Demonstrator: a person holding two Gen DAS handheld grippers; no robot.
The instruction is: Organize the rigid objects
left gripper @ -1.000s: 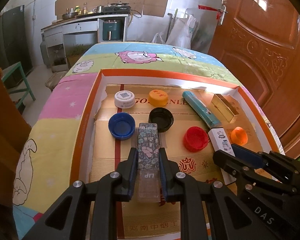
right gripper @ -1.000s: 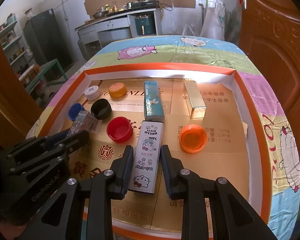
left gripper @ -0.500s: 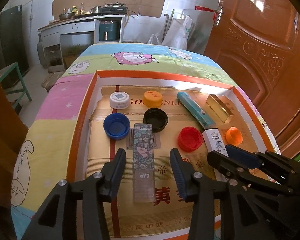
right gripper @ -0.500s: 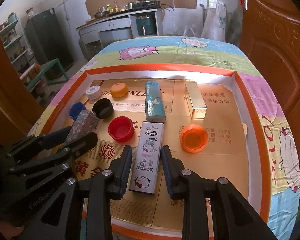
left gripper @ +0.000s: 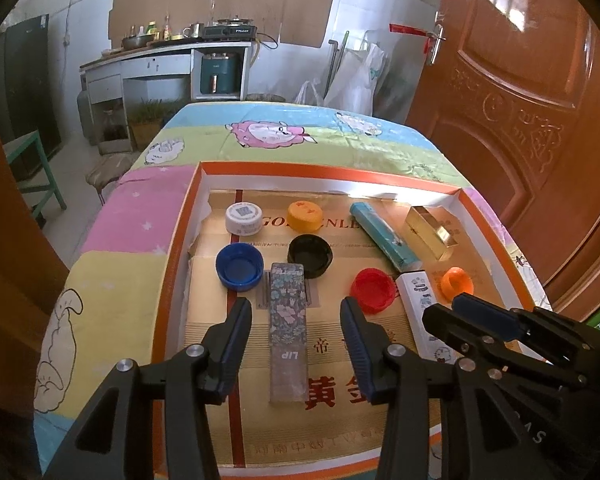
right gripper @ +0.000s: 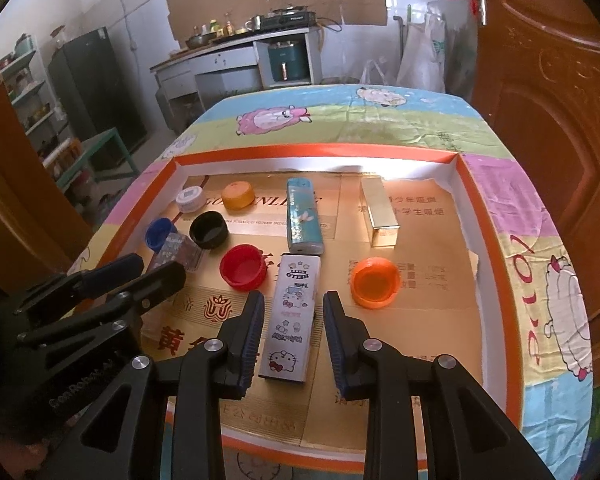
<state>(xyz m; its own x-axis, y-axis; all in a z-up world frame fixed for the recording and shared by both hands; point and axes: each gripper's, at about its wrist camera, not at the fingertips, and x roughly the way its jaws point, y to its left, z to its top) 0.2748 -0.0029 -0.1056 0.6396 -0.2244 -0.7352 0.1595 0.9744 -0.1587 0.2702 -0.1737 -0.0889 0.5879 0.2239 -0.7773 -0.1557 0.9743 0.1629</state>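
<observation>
Both boxes (left gripper: 287, 332) (right gripper: 291, 317) lengthwise, pointing away

Floral box (right gripper: 175, 251) near end hidden behind left gripper (right gripper: 156, 270); white box (left gripper: 420, 304) partly behind right gripper (left gripper: 456, 312).

Black hand-held gripper (left gripper: 296, 336), silver screws, seemingly blue-ribbed pads (left gripper: 236, 332)

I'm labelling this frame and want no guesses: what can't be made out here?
- Floral box: right view, near end hidden behind the left tongs.
- Kitty box: left view, near end covered by the right tongs.
- Tray: near rim hidden by the tongs' arms in both views.
- White cap: its printed code is too small to read.
- Counter clutter: too far to identify.
</observation>
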